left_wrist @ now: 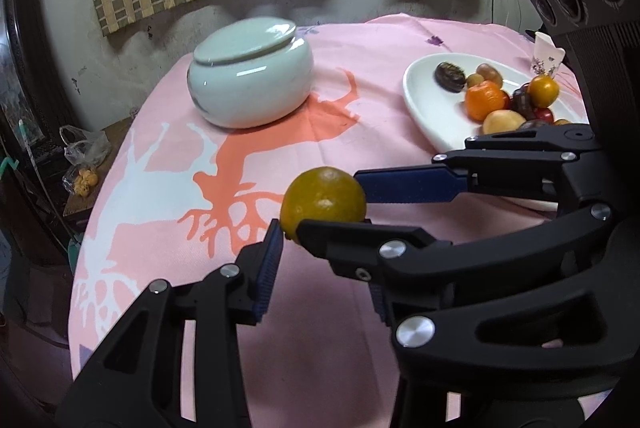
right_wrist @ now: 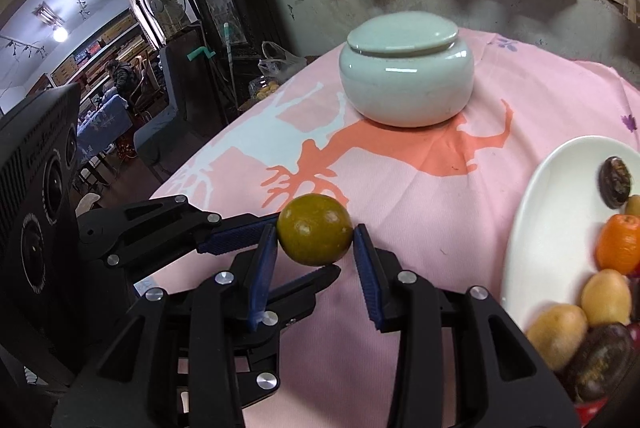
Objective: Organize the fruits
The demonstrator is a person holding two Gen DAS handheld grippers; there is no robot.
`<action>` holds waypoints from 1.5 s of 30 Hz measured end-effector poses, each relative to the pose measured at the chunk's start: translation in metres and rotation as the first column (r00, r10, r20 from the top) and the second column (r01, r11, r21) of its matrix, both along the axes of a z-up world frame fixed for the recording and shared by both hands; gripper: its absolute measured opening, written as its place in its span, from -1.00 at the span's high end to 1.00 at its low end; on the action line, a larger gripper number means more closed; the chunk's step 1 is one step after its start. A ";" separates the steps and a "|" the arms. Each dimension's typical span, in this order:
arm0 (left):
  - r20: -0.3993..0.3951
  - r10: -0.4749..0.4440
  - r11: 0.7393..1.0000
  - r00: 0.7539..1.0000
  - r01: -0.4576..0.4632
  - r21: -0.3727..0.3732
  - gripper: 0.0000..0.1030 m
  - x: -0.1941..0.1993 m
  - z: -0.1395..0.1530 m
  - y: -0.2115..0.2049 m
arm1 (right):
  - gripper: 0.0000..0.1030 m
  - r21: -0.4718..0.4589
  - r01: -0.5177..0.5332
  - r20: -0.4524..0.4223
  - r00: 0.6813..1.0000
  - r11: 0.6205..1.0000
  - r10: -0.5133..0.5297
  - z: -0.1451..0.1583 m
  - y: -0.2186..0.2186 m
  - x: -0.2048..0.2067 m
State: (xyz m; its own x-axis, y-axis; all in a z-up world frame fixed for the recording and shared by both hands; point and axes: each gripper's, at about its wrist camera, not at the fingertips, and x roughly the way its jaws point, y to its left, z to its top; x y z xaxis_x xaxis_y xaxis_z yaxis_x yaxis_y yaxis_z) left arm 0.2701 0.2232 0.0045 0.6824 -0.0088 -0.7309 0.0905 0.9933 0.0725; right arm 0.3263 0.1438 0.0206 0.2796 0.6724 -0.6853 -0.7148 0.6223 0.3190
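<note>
A round yellow-green citrus fruit [left_wrist: 324, 202] [right_wrist: 315, 228] is over the pink cloth, left of the white plate [left_wrist: 424, 100] [right_wrist: 536, 212]. Both grippers hold it crosswise. In the right wrist view my right gripper [right_wrist: 315, 242] presses its blue pads on the fruit's two sides. My left gripper [right_wrist: 308, 246] comes in from the left, one finger behind the fruit and one under it. In the left wrist view my left gripper [left_wrist: 322, 228] touches the fruit with its left pad; the right gripper [left_wrist: 328, 202] hides its other fingertip. The plate holds an orange [left_wrist: 484, 100] [right_wrist: 618, 244] and several other fruits.
A pale green lidded ceramic jar [left_wrist: 248, 80] [right_wrist: 406, 76] stands at the back of the table. The table's edge runs along the left, with a plastic bag [left_wrist: 82, 164] on a low stand beyond it. A small paper cup [left_wrist: 546, 58] sits behind the plate.
</note>
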 end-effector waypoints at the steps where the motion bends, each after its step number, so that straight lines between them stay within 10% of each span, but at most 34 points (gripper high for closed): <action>1: 0.008 -0.003 1.000 1.000 0.003 -0.001 0.23 -0.003 0.006 -0.005 | 0.22 0.003 0.003 0.007 1.000 1.000 -0.003 0.005 -0.004 -0.003; 24: 0.001 -0.168 0.985 0.986 0.168 -0.029 0.16 0.064 0.039 -0.193 | 0.19 -0.017 0.246 0.044 0.968 0.969 -0.246 0.041 -0.188 0.032; 29: 0.011 -0.135 0.990 0.991 0.135 -0.047 -0.01 0.073 0.039 -0.195 | -0.28 0.025 0.310 0.011 0.951 0.950 -0.310 0.036 -0.213 0.045; 37: 0.037 -0.104 0.990 0.994 0.107 -0.089 -0.25 0.029 0.054 -0.176 | -0.28 0.086 0.314 -0.015 0.949 0.946 -0.314 0.047 -0.244 0.021; 45: 0.051 0.006 0.994 0.999 -0.001 -0.111 -0.71 -0.052 0.052 -0.174 | -0.32 -0.034 0.357 0.176 0.922 0.934 -0.346 0.048 -0.261 -0.056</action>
State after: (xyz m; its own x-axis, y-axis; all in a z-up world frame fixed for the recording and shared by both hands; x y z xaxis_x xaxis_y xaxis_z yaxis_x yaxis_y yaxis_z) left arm 0.2183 0.0487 0.0562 0.7188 -0.0857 -0.6899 0.0861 0.9957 -0.0339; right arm 0.2707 -0.1175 0.0688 0.6021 0.4669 -0.6477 -0.4856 0.8581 0.1672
